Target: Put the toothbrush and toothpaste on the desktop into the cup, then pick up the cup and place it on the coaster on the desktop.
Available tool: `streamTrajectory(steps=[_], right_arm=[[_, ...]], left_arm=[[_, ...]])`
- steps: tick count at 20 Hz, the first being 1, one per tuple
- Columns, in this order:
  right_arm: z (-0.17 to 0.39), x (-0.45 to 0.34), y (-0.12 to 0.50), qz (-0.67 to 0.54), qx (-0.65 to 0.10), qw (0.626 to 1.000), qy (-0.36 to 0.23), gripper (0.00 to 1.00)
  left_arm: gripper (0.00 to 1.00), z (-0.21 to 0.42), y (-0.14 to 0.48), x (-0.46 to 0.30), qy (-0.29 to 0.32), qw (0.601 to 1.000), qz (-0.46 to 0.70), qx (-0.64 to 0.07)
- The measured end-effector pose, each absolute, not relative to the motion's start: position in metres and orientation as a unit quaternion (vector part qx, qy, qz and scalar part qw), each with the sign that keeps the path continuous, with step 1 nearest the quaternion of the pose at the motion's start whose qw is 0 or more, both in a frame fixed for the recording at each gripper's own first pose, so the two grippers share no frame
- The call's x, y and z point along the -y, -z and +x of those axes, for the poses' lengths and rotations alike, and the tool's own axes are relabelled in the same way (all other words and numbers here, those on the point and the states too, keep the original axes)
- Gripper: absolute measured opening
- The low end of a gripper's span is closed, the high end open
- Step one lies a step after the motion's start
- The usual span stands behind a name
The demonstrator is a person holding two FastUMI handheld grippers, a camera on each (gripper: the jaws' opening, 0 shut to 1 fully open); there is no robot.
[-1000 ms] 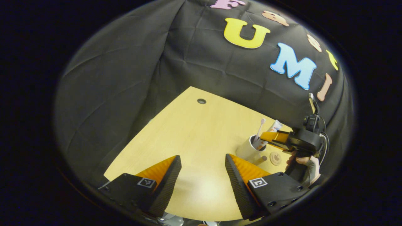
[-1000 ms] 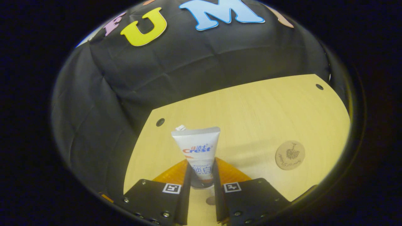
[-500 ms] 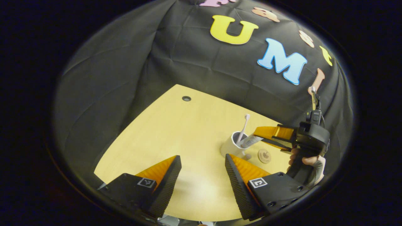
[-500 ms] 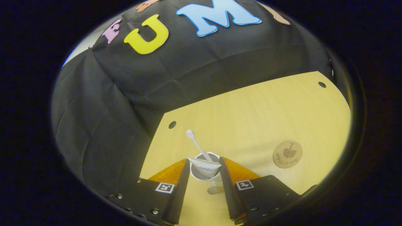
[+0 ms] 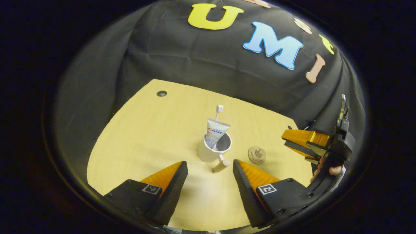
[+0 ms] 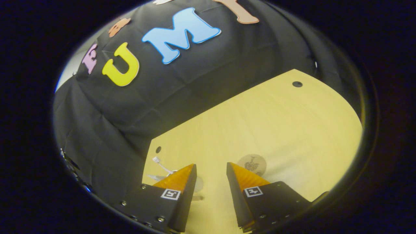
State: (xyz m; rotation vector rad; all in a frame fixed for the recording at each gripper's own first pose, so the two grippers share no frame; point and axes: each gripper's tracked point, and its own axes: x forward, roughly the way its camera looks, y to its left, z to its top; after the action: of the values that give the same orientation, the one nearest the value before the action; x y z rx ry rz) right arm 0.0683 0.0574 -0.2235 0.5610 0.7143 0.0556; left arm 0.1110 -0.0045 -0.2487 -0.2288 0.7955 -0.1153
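Note:
In the left gripper view a white cup point(image 5: 210, 152) stands upright on the wooden desktop point(image 5: 146, 136). The toothpaste tube point(image 5: 215, 132) and the toothbrush point(image 5: 219, 110) stick up out of it. A round wooden coaster point(image 5: 256, 154) lies just right of the cup. My left gripper point(image 5: 209, 163) is open, close in front of the cup's handle point(image 5: 222, 165). My right gripper point(image 5: 287, 142), held by a hand point(image 5: 329, 169), hovers open to the right of the coaster. In the right gripper view my right gripper point(image 6: 211, 165) is open, with the coaster point(image 6: 252, 164) just beyond it. The toothbrush point(image 6: 161, 165) peeks out beside its left finger.
Black cloth walls close in the desktop's back and sides. A small round hole point(image 5: 161, 93) sits near the desk's far left corner, and further holes point(image 6: 297, 84) point(image 6: 158, 149) mark the desktop in the right gripper view.
My right gripper let go of the toothpaste, which now stands in the cup, then opened and drew back to the right. The left gripper's view swung so the cup sits centred ahead.

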Motion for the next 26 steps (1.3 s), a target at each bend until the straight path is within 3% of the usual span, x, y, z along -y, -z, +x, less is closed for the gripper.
streamTrajectory(steps=[3, 4, 11, 23, 26], right_arm=[[0.047, -0.016, 0.237, 0.28, -0.349, 0.894, 0.011, 0.56], [0.04, -0.001, 0.24, 0.281, -0.35, 0.893, 0.023, 0.56], [-0.002, 0.077, 0.263, 0.312, -0.353, 0.875, 0.108, 0.57], [-0.015, 0.085, 0.283, 0.317, -0.381, 0.861, 0.115, 0.57], [-0.015, 0.084, 0.287, 0.318, -0.388, 0.858, 0.112, 0.57]], left_arm=[[0.95, 0.123, 0.276, 0.014, 0.043, 0.896, -0.12, -0.425], [0.89, 0.127, 0.28, 0.018, 0.043, 0.891, -0.127, -0.435], [0.93, 0.155, 0.319, 0.043, 0.033, 0.867, -0.098, -0.487], [0.91, 0.176, 0.361, 0.051, -0.005, 0.837, -0.084, -0.54], [0.82, 0.177, 0.365, 0.043, -0.02, 0.832, -0.079, -0.549]])
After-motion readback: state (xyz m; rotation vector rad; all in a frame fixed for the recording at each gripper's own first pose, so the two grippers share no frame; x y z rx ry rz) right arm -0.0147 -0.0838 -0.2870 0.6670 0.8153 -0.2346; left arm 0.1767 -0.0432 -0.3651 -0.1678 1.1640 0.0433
